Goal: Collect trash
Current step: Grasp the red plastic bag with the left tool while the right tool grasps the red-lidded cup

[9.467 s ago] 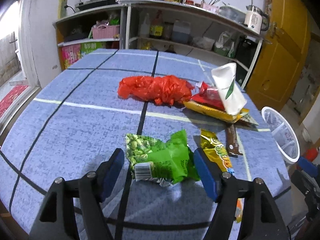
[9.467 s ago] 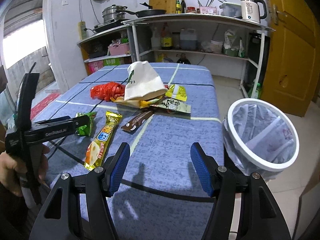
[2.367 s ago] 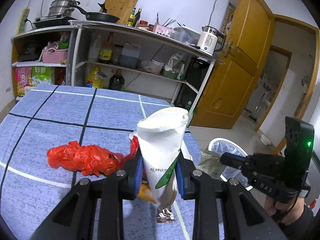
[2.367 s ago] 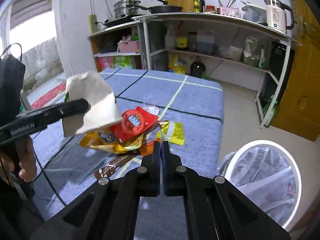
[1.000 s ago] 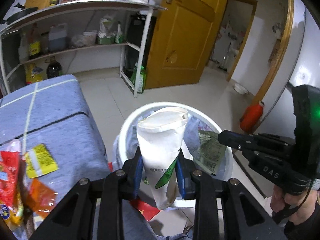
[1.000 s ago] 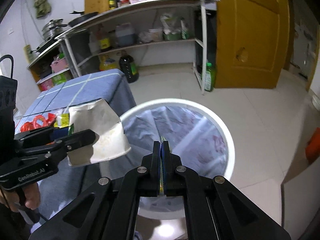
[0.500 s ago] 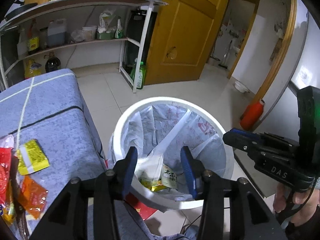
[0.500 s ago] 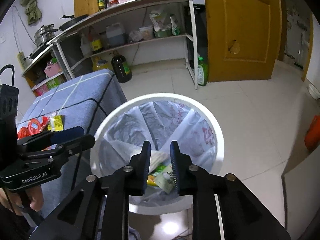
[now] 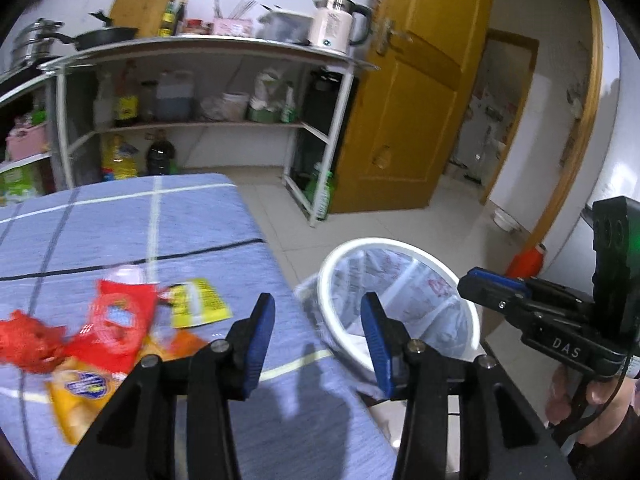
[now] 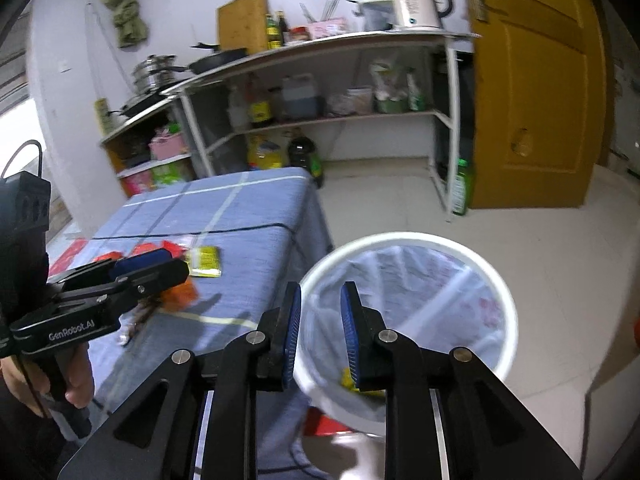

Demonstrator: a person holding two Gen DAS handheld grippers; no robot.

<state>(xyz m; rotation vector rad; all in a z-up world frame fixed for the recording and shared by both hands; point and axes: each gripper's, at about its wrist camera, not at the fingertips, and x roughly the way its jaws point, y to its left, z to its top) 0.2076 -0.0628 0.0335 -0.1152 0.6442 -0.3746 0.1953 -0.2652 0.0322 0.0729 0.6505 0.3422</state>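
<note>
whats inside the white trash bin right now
The white trash bin holds a clear liner bag, with a bit of yellow wrapper at the bottom. The right gripper, open and empty, covers the rest of the bottom.

Both tools are matte black. The left claw (image 9: 318, 322) and right claw (image 10: 320, 322) each carry ribbed blue pads (image 10: 291, 326) and silver screws (image 9: 412, 346) at the pivots (white lettering "DAS" on one handle, "GenRobot.AI" on the other). A thin black cable (image 10: 18, 152) loops overhead.
</note>
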